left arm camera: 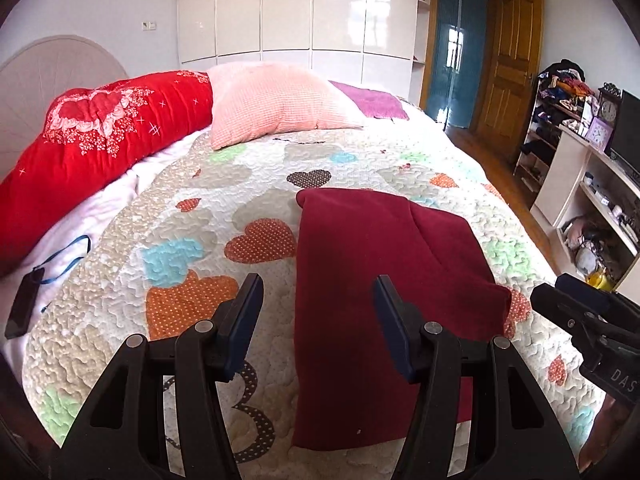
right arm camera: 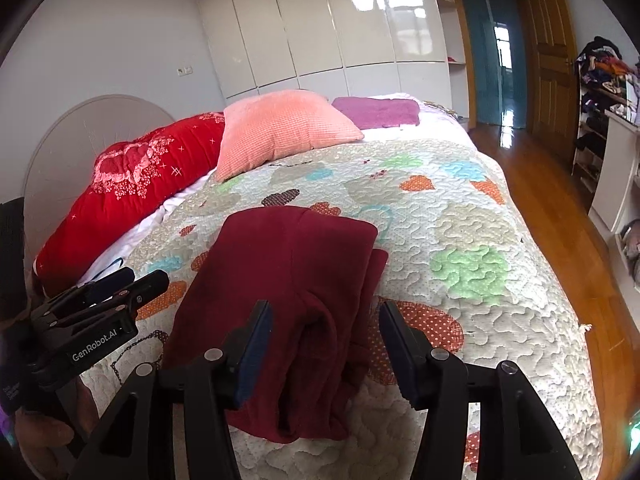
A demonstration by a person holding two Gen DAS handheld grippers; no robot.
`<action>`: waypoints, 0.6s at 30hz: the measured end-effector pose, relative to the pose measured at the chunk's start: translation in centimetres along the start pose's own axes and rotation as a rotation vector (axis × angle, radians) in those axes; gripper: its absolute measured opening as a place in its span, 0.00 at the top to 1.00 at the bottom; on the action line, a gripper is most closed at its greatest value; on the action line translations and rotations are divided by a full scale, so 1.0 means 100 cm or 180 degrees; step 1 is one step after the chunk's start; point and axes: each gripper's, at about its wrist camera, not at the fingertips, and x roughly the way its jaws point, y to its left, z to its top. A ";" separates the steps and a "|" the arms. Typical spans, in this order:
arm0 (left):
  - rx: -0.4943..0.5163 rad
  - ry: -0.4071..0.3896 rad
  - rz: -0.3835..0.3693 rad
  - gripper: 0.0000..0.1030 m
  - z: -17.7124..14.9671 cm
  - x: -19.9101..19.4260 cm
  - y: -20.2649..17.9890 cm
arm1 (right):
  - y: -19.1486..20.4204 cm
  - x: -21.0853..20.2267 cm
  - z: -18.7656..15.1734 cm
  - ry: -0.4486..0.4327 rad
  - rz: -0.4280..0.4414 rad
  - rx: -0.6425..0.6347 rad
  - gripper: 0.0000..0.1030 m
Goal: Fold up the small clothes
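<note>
Jaws of both the left gripper (left arm camera: 318, 298) and right gripper (right arm camera: 324, 324) stand apart, holding nothing, above the dark red garment (left arm camera: 384, 264). It lies folded into a long panel on the quilted bed (left arm camera: 248, 168); probably one cross-fold remains.

Left gripper (left arm camera: 318, 294) agape, right gripper (right arm camera: 324, 320) agape
</note>
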 end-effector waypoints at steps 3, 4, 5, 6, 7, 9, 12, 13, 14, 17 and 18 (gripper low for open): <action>-0.0030 -0.0081 0.0009 0.45 -0.002 -0.008 0.001 | 0.004 -0.005 -0.002 -0.0030 0.0000 -0.0024 0.44; -0.0015 -0.0117 0.0030 0.45 -0.003 -0.011 0.001 | 0.005 -0.007 -0.003 -0.0039 0.0001 -0.0039 0.44; 0.0001 -0.0141 0.0051 0.45 -0.004 -0.013 0.000 | 0.006 -0.008 -0.004 -0.0047 -0.0001 -0.0052 0.44; 0.0029 -0.0164 0.0080 0.45 -0.005 -0.015 -0.001 | 0.008 -0.008 -0.005 -0.0055 -0.0008 -0.0065 0.44; 0.0047 -0.0174 0.0094 0.45 -0.006 -0.017 -0.002 | 0.009 -0.009 -0.006 -0.0063 -0.0016 -0.0077 0.44; 0.0075 -0.0182 0.0084 0.45 -0.007 -0.019 -0.003 | 0.010 -0.010 -0.006 -0.0085 -0.0021 -0.0088 0.43; 0.0100 -0.0207 0.0086 0.45 -0.009 -0.022 -0.005 | 0.012 -0.011 -0.007 -0.0094 -0.0022 -0.0095 0.42; 0.0112 -0.0215 0.0098 0.45 -0.009 -0.022 -0.006 | 0.012 -0.011 -0.007 -0.0094 -0.0030 -0.0103 0.42; 0.0119 -0.0215 0.0105 0.45 -0.010 -0.023 -0.006 | 0.013 -0.011 -0.007 -0.0092 -0.0037 -0.0111 0.42; 0.0111 -0.0215 0.0109 0.45 -0.010 -0.022 -0.007 | 0.013 -0.010 -0.007 -0.0074 -0.0027 -0.0114 0.41; 0.0110 -0.0212 0.0107 0.45 -0.010 -0.022 -0.007 | 0.014 -0.009 -0.007 -0.0072 -0.0026 -0.0116 0.41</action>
